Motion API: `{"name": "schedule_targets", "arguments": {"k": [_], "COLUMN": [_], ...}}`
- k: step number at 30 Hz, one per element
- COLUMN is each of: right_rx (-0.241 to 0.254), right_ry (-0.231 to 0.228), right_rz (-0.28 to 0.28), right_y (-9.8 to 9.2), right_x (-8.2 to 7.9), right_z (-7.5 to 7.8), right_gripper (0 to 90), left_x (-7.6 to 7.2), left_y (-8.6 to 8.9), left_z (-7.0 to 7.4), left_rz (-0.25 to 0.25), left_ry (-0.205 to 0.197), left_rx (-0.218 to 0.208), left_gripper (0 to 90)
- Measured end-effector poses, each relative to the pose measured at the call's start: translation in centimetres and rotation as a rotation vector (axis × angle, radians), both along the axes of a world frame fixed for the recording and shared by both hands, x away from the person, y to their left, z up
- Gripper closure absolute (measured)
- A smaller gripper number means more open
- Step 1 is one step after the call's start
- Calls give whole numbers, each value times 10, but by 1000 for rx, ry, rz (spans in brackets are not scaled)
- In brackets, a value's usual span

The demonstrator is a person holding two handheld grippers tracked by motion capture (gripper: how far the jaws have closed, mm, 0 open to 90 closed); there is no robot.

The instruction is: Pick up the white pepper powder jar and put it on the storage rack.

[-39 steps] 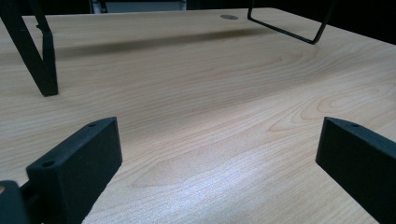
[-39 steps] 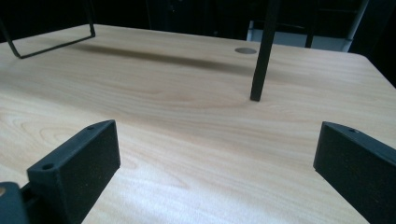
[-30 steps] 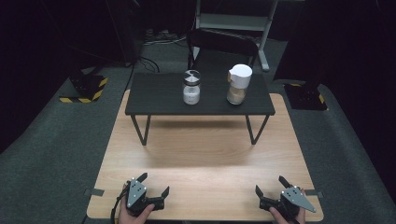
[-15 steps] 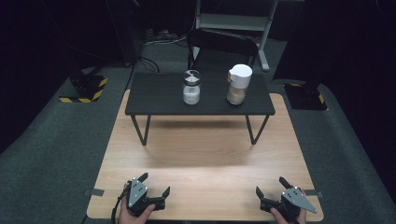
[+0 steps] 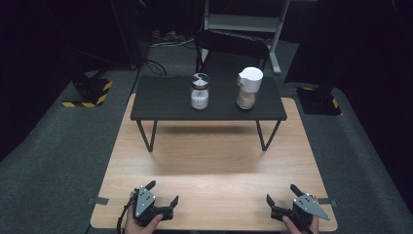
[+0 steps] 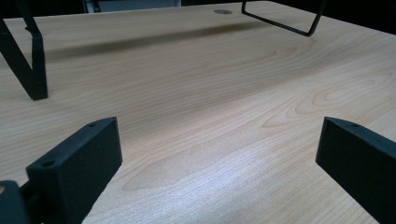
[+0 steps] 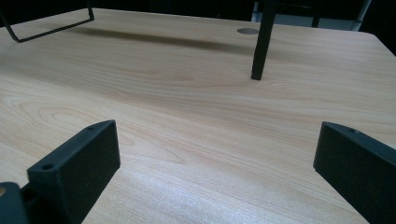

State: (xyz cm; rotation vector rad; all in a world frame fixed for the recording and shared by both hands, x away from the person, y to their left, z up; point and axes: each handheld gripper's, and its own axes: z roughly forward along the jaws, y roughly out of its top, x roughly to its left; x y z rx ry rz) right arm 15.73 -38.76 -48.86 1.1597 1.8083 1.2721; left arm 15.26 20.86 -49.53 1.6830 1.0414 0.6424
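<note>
Both grippers rest at the near edge of the wooden table (image 5: 214, 161), left gripper (image 5: 163, 191) at 7 o'clock, right gripper (image 5: 281, 193) at 5 o'clock, each with jaws spread wide and nothing between them. The things nearest to hand stand well apart from both, on the black stand (image 5: 160, 97) at 12 o'clock: a clear jar (image 5: 199, 91) with a dark lid toward 11, and a white-capped jar (image 5: 248, 87) holding something tan toward 1, upright, not touching each other. Judgement: the step in hand is the first reach. To do it well, lift each gripper clear of the tabletop before going forward, since the jars sit raised on the stand; come in level with the jar body, jaws kept wide until they straddle it, and close on the glass below the lid rather than on the cap. Take left gripper to the clear jar and right gripper to the white-capped one so the arms do not cross. The high view gives jar positions and both hands at once; the gripper views give neither jar, but show the jaw gap directly, the wood grain below, and the stand's legs (image 6: 32, 70) ahead, with one leg (image 7: 261, 42) in the right gripper view.
</note>
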Motion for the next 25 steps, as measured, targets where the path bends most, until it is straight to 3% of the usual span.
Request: {"name": "schedule_targets", "arguments": {"k": [4, 12, 25], "right_rx": [3, 7, 33], "right_ry": [0, -10, -4], "right_rz": [-2, -4, -12], "right_y": [1, 1, -2], "right_x": [1, 0, 0], "right_z": [0, -2, -3], "right_gripper": [1, 1, 0], "left_x": [1, 4, 8], "left_y": [2, -2, -6], "left_z": [-2, 1, 2], "left_rz": [14, -2, 5], "left_ry": [13, 13, 19], "left_rx": [-40, -7, -8], "left_gripper": [7, 7, 7]}}
